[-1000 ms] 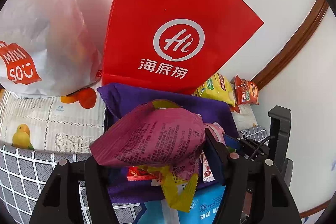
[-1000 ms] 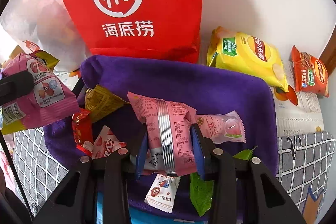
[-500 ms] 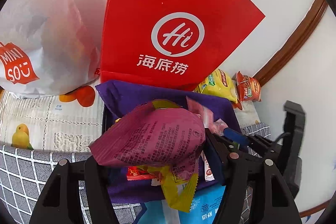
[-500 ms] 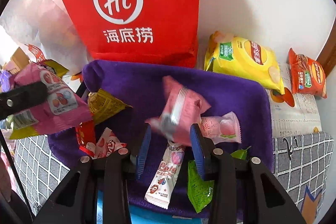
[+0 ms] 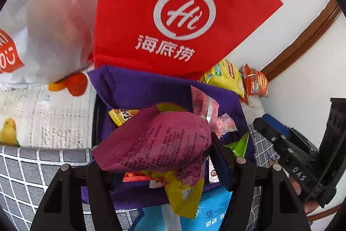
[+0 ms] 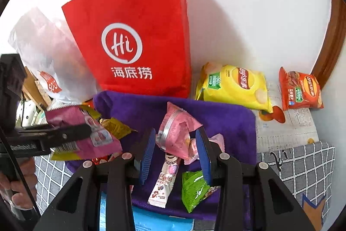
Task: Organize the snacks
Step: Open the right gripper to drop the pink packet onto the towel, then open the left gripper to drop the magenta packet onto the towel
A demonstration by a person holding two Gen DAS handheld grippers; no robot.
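My left gripper [image 5: 160, 168] is shut on a magenta and yellow snack packet [image 5: 155, 144], held above a purple cloth-lined bin [image 5: 134, 88]; it shows from the side in the right wrist view [image 6: 86, 135]. My right gripper [image 6: 175, 155] is open and holds nothing. A pink snack packet [image 6: 177, 133] lies in the bin [image 6: 227, 122] just beyond its blue pads [image 6: 148, 153]. A white Lolo bar [image 6: 165, 181], a green packet [image 6: 194, 187] and a gold packet [image 6: 116, 127] lie in the bin too.
A red Hi paper bag [image 6: 134, 40] and a white Miniso bag [image 6: 47, 57] stand behind the bin against the wall. Yellow [image 6: 235, 86] and orange [image 6: 300, 90] Lay's chip bags lie at the right. A blue packet [image 5: 212, 209] sits at the bin's near edge.
My right gripper opened and let go of the pink packet, which dropped into the bin, then pulled back and up. My left gripper kept hold of the magenta packet.
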